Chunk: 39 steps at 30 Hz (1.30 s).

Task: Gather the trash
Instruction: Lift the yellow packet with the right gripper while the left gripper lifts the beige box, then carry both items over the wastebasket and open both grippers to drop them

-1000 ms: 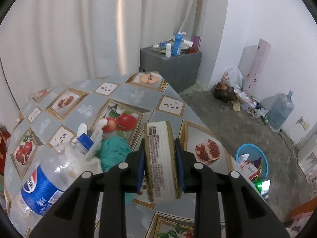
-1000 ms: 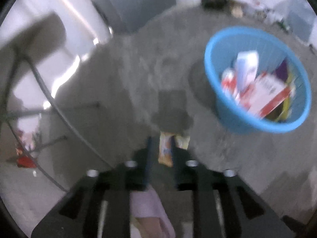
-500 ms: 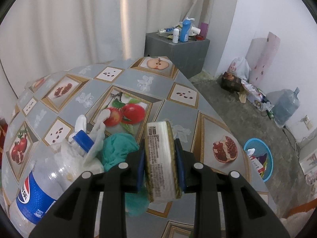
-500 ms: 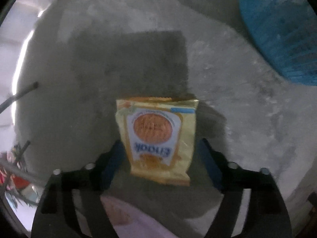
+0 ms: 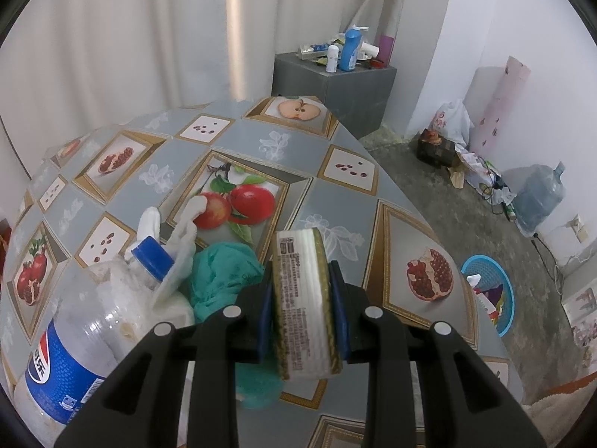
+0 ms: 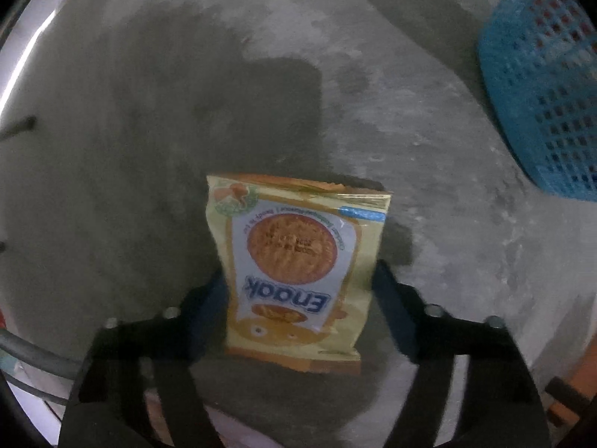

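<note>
Part done, judging by the basket (image 5: 502, 311) on the floor: already some boxes and wrappers inside. Plenty left: bottle (image 5: 71, 332), white bag (image 5: 175, 257) and green rag (image 5: 220, 272) on the table (image 5: 335, 194).

Left gripper (image 5: 304, 311) clamped on a flat round pack (image 5: 304, 306), edge-on between the blue pads, white rim with small print, olive-gold borders; held above the table, not yet binned.

Right gripper (image 6: 298, 283) pointing down at the floor (image 6: 429, 130), jaws closing, either side of a snack packet (image 6: 296, 265); pads apparently not yet pressing, no grip. Packet flat on the concrete, yellow-gold foil, round biscuit picture, blue "Enaak" lettering upside down, top edge torn. Basket just right of it, near, not touching.
</note>
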Motion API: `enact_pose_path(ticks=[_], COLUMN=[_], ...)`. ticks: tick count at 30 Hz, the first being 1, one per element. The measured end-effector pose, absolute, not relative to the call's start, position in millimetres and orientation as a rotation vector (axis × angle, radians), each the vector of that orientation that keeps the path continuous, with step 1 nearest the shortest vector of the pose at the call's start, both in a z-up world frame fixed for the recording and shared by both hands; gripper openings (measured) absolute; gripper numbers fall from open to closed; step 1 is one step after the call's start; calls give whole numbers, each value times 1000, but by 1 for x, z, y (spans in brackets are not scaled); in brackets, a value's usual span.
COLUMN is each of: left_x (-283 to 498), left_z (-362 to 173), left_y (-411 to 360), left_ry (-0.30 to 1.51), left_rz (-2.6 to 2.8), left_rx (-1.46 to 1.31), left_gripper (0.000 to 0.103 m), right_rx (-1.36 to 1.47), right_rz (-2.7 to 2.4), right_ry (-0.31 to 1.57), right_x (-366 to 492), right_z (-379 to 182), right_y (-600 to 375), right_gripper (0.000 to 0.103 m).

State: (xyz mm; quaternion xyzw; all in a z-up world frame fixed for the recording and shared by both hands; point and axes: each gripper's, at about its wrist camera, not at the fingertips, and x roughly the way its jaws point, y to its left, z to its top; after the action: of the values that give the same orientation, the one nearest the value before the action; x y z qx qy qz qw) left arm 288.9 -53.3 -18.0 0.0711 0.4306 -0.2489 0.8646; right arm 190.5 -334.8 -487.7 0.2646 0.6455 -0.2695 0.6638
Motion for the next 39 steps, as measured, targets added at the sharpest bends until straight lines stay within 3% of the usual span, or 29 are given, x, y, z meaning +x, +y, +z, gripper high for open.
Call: enact_pose_path(ticks=[3,4,7,26,29,39], left_x=[285,283,277,188,176,172], left_z=[-14,-13,-7,65,73,45], left_y=[-53,-54,-53,-61,-87,-264], left_ry=[886,876,848,731,729,932], left_rz=[-528,-528,-521,-696,-776,-1104], left_rx=[150,154,166,44,55,127], left_gripper=[26,26,26,26,26,26], right_rx=[635,642,652,637,644,738], right_rz=[-594,-584,-572,-418,-458,-586], right_ry=[1451,1451,1426,890,783,626], right_x=[181,179,170,35,13,-17], right_z=[-484,-483,-469,-238,-204,-188], right_y=[-339,-342,-348,-351,-364,-447], right_gripper=[33,22,17,10,10,10])
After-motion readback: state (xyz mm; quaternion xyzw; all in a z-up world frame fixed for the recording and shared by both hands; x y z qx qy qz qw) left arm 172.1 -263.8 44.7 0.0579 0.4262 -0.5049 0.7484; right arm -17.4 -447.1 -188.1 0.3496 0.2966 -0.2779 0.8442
